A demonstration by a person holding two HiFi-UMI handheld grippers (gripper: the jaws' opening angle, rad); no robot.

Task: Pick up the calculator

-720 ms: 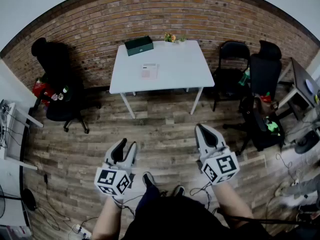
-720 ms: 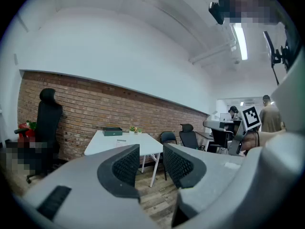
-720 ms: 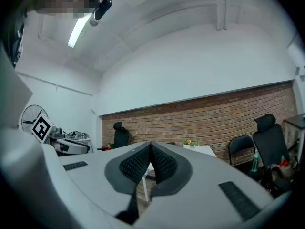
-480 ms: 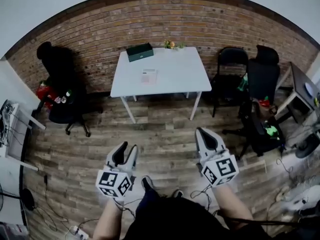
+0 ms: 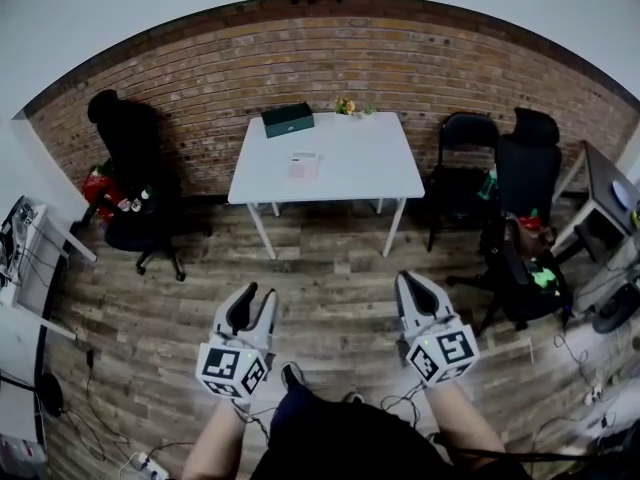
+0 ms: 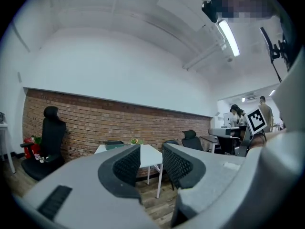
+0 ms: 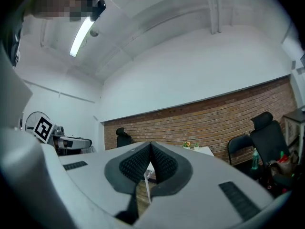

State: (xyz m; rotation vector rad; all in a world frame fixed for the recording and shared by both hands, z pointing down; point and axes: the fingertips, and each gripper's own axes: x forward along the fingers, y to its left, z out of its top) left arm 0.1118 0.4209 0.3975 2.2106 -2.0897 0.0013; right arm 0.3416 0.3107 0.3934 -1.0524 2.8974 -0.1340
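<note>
Red brick wall (image 5: 330, 53) closes the room at the far side, and the floor (image 5: 330, 268) is of wooden planks. Against this wall stands a white table (image 5: 355, 173), and all places below are given from it. On the table top, a little left of its middle, lies the calculator (image 5: 303, 166); in the head view it is only a small flat pale thing, too small to see any keys. It lies free and no gripper touches it. At the far left corner of the table sits a dark green box (image 5: 288, 120), and at the far edge, near the middle, a small bunch of flowers (image 5: 347, 106). Left of the table stands a black office chair (image 5: 128, 163) with some colourful things on its seat. Right of the table stands a black folding chair (image 5: 465, 158), and further right a second black office chair (image 5: 530, 153). Both grippers are well apart from the table, on the near side of it, above the bare floor and close to the person's body. The left gripper (image 5: 254, 298) is in front of the left part of the table; its jaws stand apart with nothing between them, and in the left gripper view (image 6: 151, 149) the table (image 6: 148, 155) shows through the gap. The right gripper (image 5: 412, 280) is in front of the right part of the table; in the right gripper view (image 7: 151, 147) its two jaws meet at the tips, closed on nothing
</note>
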